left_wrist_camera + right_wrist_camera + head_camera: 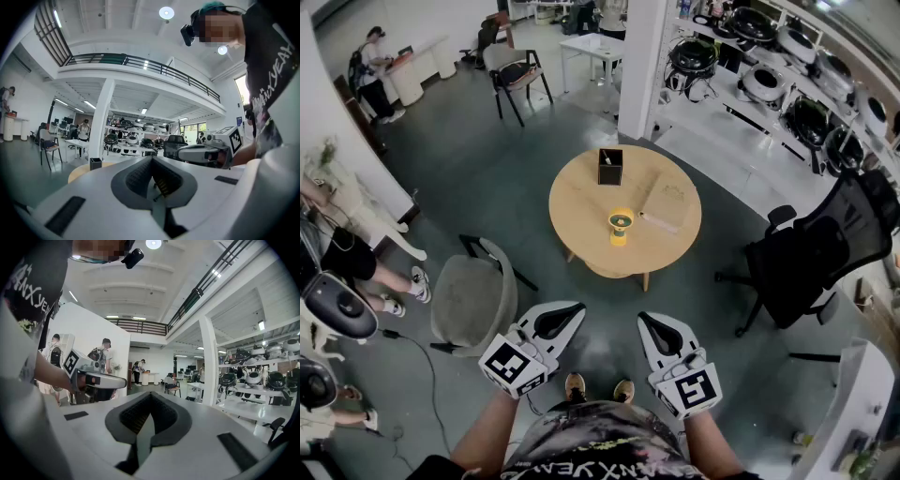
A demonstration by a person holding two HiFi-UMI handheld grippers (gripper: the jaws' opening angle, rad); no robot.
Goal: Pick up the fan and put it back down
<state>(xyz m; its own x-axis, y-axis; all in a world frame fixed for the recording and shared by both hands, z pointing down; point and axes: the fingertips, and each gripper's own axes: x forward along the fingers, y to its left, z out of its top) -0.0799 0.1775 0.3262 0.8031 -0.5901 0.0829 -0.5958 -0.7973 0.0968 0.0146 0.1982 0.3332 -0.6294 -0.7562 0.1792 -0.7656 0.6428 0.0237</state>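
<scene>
Round wooden table (pixel 581 202) sits mid-floor, with a grey chair (pixel 469 300) at its left and a black office chair (pixel 811 253) at its right. Both grippers are held low in front of the person, well short of the table, left gripper (pixel 565 316) and right gripper (pixel 653 326) each with jaws pressed together and nothing in them. On the table are a tan book (pixel 667 204), a black box (pixel 610 167) toward the far edge, and the small yellow fan (pixel 620 226) upright near the middle, just left of the book, untouched
</scene>
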